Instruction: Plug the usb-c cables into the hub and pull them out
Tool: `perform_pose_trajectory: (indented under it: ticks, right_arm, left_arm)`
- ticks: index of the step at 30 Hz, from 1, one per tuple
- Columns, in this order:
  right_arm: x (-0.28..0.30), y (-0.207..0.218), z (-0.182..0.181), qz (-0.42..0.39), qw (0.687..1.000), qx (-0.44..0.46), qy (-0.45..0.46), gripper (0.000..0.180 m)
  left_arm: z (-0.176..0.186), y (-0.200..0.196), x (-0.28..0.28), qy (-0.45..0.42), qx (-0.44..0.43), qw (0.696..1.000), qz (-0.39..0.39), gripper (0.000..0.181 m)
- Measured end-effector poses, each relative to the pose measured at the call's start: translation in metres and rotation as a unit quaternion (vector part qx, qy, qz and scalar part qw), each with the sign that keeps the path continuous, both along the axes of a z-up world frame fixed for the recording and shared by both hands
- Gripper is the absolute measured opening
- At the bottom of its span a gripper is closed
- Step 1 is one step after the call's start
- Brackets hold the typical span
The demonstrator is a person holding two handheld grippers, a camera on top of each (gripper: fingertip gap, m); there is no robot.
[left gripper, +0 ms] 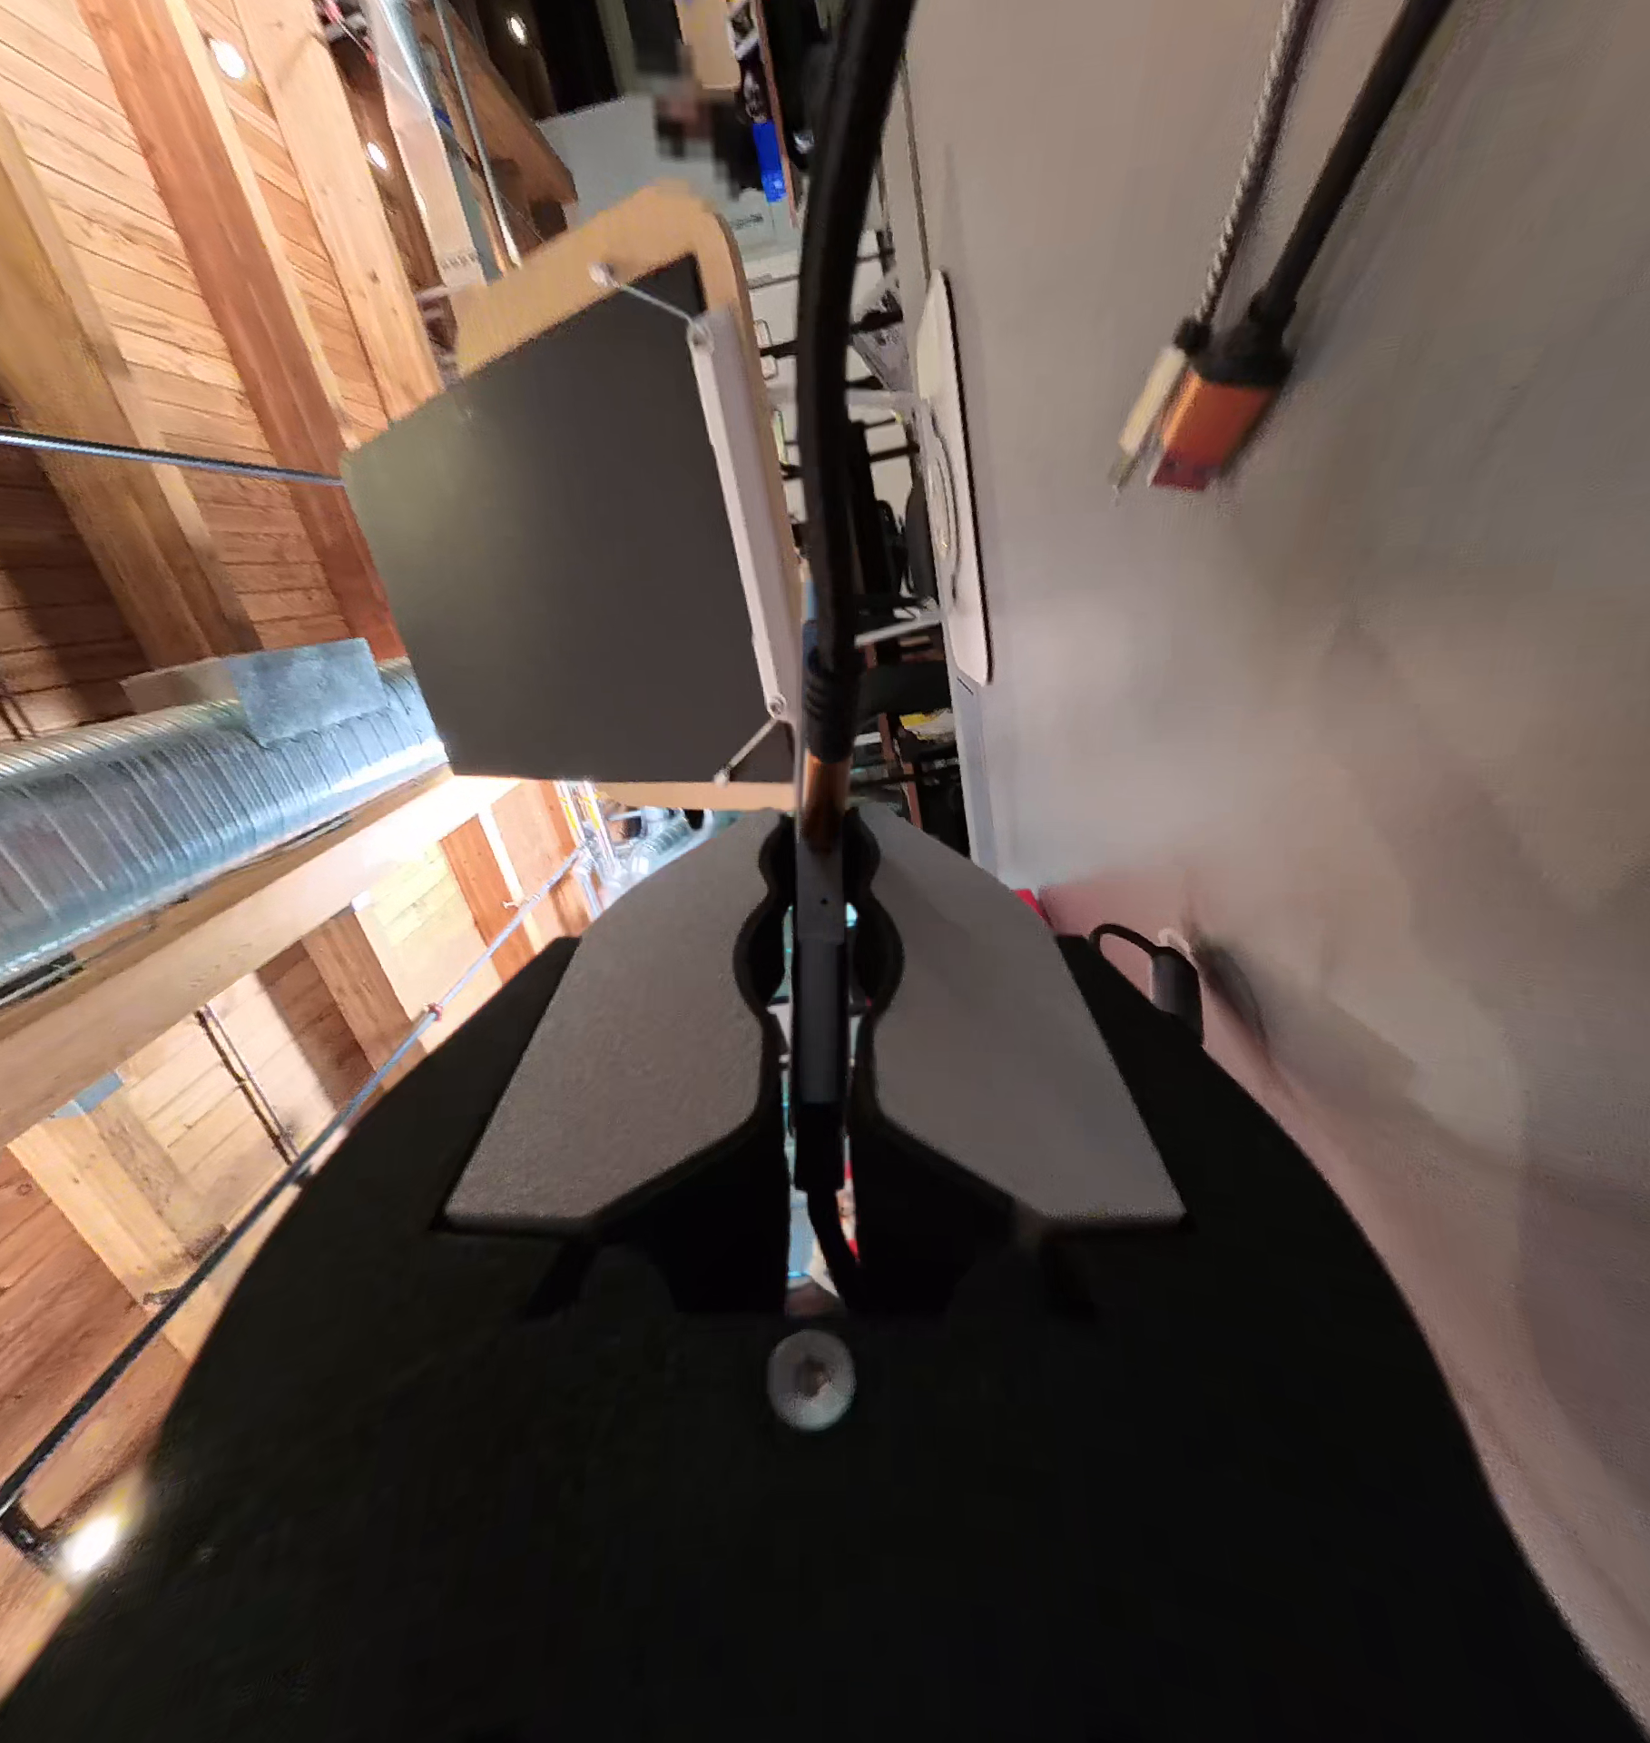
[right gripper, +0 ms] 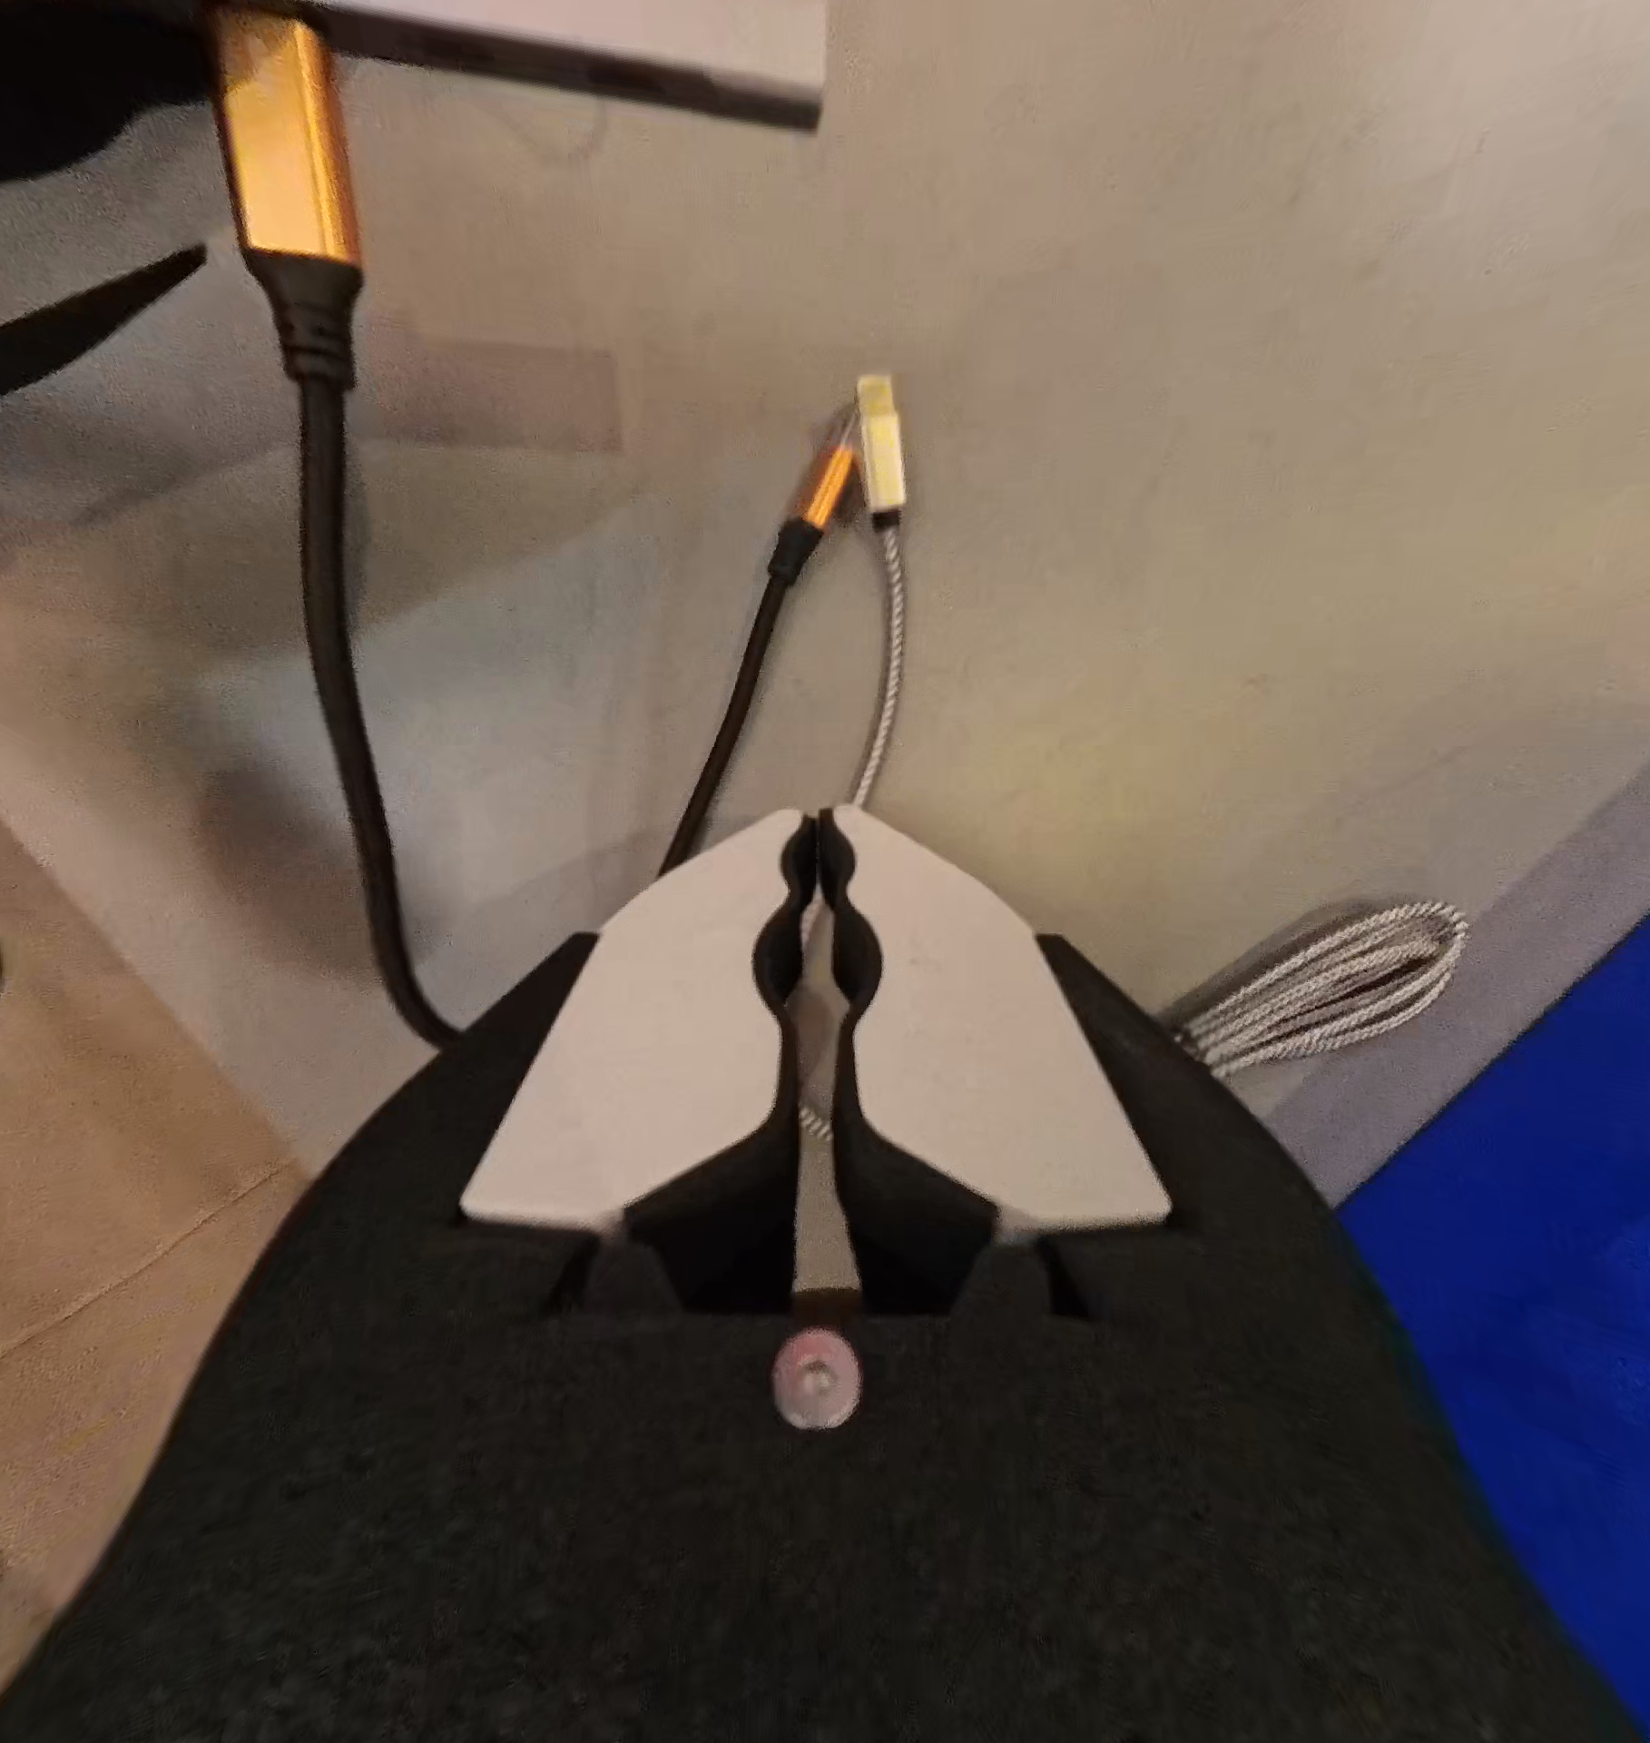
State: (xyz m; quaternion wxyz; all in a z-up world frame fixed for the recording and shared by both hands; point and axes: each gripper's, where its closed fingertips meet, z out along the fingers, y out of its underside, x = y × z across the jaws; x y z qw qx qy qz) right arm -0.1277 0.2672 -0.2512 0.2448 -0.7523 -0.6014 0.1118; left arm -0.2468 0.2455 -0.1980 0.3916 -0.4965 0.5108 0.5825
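While my left gripper (left gripper: 816, 849) clamps the grey hub (left gripper: 816, 1000) edge-on, a black cable (left gripper: 826, 377) plugged into its far end, my right gripper (right gripper: 816, 830) is pressed together empty above the table (right gripper: 1227, 424), two loose plugs (right gripper: 849, 472) lying just ahead.

Hub (left gripper: 816, 981) mostly hidden between left hand-held gripper (left gripper: 821, 830) fingers, orange-collared plug (right gripper: 284, 141) cut off at top edge, braided cable (right gripper: 882, 660) passing behind right hand-held gripper (right gripper: 816, 825), table (left gripper: 1368, 660) blurred
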Motion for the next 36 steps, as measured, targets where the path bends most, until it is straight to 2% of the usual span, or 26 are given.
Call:
perform_pose_trajectory:
  ticks: [4, 10, 13, 15, 18, 20, 24, 26, 36]
  right_arm:
    - [-0.040, 0.032, 0.001, 0.050, 0.991, 0.083, 0.088, 0.026]
    - [-0.065, 0.031, -0.020, 0.064, 0.990, -0.054, 0.112, 0.021]
    - [-0.069, 0.030, -0.029, 0.065, 0.988, -0.093, 0.102, 0.021]
    - [-0.071, 0.030, -0.034, 0.070, 0.988, -0.093, 0.100, 0.011]
    - [-0.068, 0.028, -0.029, 0.048, 0.991, -0.086, 0.096, 0.011]
    - [-0.070, 0.014, -0.011, 0.048, 0.988, -0.088, 0.118, 0.010]
    - [-0.066, -0.017, 0.016, 0.038, 0.988, -0.100, 0.108, 0.011]
    - [-0.061, -0.023, 0.018, 0.043, 0.992, -0.091, 0.081, 0.011]
    - [-0.054, -0.025, 0.017, 0.034, 0.995, -0.077, 0.060, 0.011]
  left_arm:
    - [-0.010, -0.001, -0.021, -0.025, -0.026, 0.999, 0.020, 0.008]
    - [-0.013, -0.009, -0.029, -0.042, -0.037, 0.998, 0.024, 0.008]
    - [-0.016, -0.008, -0.031, -0.042, -0.041, 0.998, 0.024, 0.008]
    - [-0.021, -0.007, -0.032, -0.041, -0.047, 0.998, 0.025, 0.008]
    - [-0.020, -0.007, -0.035, -0.046, -0.044, 0.998, 0.026, 0.008]
    - [-0.019, -0.007, -0.036, -0.047, -0.041, 0.998, 0.027, 0.008]
    - [-0.016, -0.006, -0.027, -0.031, -0.032, 0.999, 0.014, 0.008]
    - [-0.013, -0.007, -0.017, -0.021, -0.026, 0.999, -0.004, 0.008]
    - [-0.011, -0.011, 0.020, 0.023, -0.019, 0.999, -0.043, 0.008]
